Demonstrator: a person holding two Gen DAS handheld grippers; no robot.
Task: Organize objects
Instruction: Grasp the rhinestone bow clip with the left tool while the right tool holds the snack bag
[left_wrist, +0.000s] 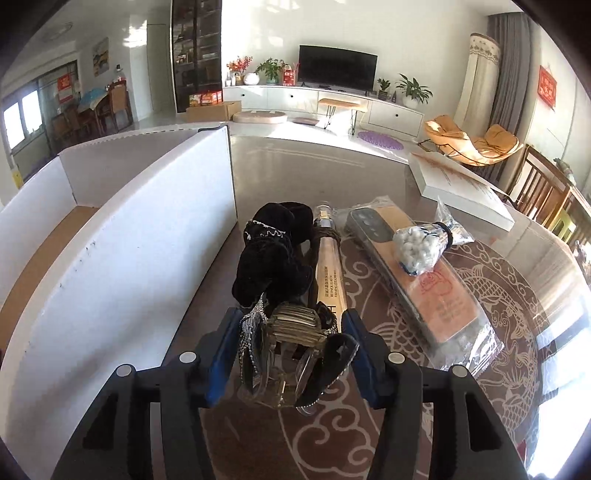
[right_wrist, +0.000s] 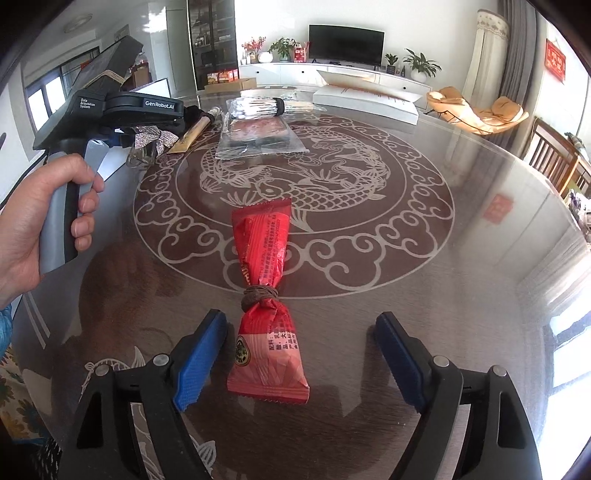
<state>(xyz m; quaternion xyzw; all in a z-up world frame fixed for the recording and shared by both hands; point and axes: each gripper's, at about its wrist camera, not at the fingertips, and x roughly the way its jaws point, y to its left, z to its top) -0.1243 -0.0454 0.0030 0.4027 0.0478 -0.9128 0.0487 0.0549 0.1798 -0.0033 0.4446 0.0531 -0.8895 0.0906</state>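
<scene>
My left gripper (left_wrist: 291, 316) is shut on a clear hair claw clip (left_wrist: 295, 334) with a rhinestone bow, its blue pads pressing on both sides. Just beyond the clip lie a black velvet scrunchie (left_wrist: 269, 254) and a cream tube (left_wrist: 330, 273), right beside the wall of a white open box (left_wrist: 122, 229). My right gripper (right_wrist: 301, 318) stands open low over the table. A red snack packet (right_wrist: 264, 236), tied round the middle with a brown band (right_wrist: 260, 295), lies between its fingers, untouched.
A flat packaged item in clear plastic (left_wrist: 424, 288) and a bag of cotton swabs (left_wrist: 421, 243) lie right of the tube. A flat white box (left_wrist: 461, 184) sits at the far table edge. A hand (right_wrist: 29, 221) holds the left gripper's handle. Patterned glass table (right_wrist: 443, 295); chairs at right.
</scene>
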